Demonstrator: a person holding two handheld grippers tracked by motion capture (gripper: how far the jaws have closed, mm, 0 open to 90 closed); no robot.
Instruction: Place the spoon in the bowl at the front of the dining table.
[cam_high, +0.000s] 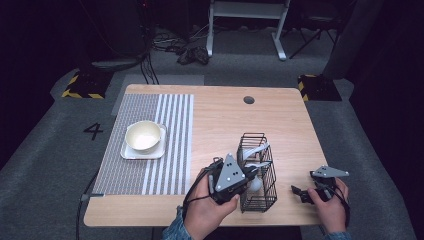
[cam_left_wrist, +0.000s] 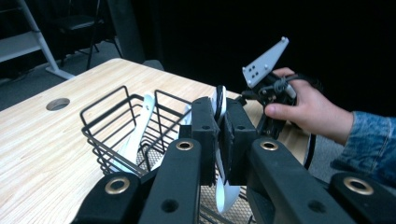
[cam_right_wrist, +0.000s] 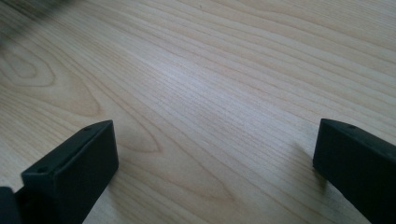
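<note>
While the high view looks down on the wooden table (cam_high: 290, 125), the left gripper (cam_high: 246, 176) sits at the near rim of a black wire basket (cam_high: 257, 172), pinching a white spoon (cam_high: 255, 183); two more white utensils (cam_high: 256, 150) lie inside. Across the table a cream bowl (cam_high: 144, 135) rests on a square white plate (cam_high: 131, 152) on a striped mat (cam_high: 170, 145), with no spoon beside it, so the setting seems barely begun. A "4" (cam_high: 93, 131) is marked on the floor; no brand is legible.

From the left gripper view, the left gripper (cam_left_wrist: 219, 135) has its jaws closed tight on the white spoon (cam_left_wrist: 218, 100), just above the basket (cam_left_wrist: 116, 135).

From the right gripper view, the right gripper (cam_right_wrist: 215, 154) is spread wide and empty over bare wood.
</note>
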